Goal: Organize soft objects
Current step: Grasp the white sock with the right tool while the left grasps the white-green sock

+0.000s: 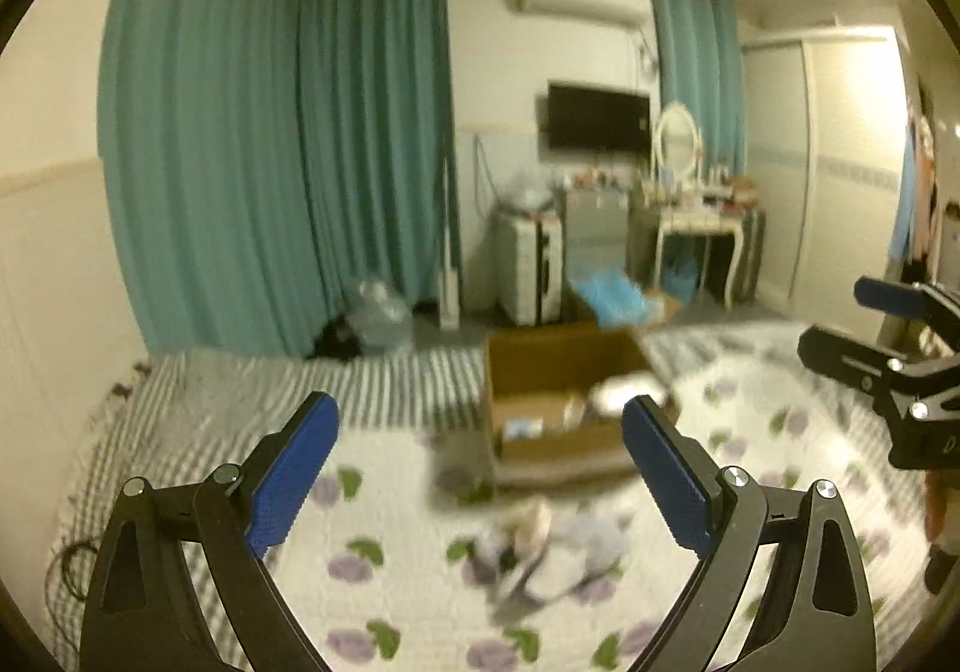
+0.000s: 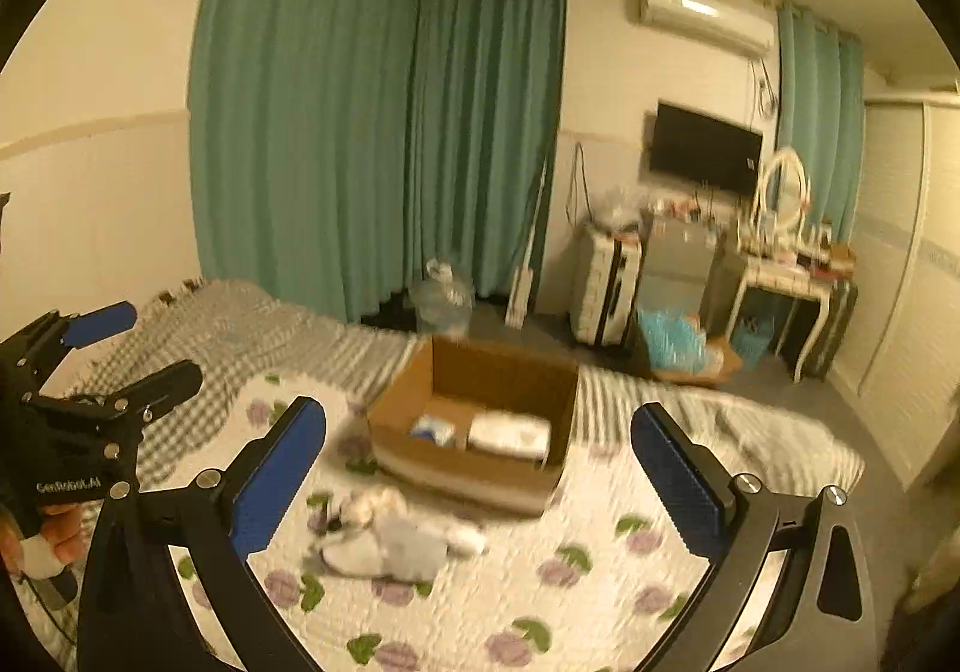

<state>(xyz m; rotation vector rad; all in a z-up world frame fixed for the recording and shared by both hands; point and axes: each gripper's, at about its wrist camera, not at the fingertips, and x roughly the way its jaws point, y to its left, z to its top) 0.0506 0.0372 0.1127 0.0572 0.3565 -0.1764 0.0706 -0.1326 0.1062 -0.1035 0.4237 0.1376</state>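
Note:
A soft white-and-grey plush toy (image 2: 393,543) lies on the flowered bedspread, in front of an open cardboard box (image 2: 480,420). It also shows blurred in the left wrist view (image 1: 546,552), with the box (image 1: 558,402) behind it. The box holds a white soft bundle (image 2: 510,432) and a small blue-white item (image 2: 432,429). My left gripper (image 1: 480,468) is open and empty above the toy. My right gripper (image 2: 480,468) is open and empty, the toy just below and left of its middle. Each gripper shows in the other's view, the left one (image 2: 120,348) and the right one (image 1: 864,318).
The bed has a flowered quilt (image 2: 600,582) and a grey striped blanket (image 2: 240,324) at its far side. Beyond it are teal curtains (image 2: 372,120), a suitcase (image 2: 606,294), a dressing table (image 2: 792,276) and a floor box with blue items (image 2: 678,348).

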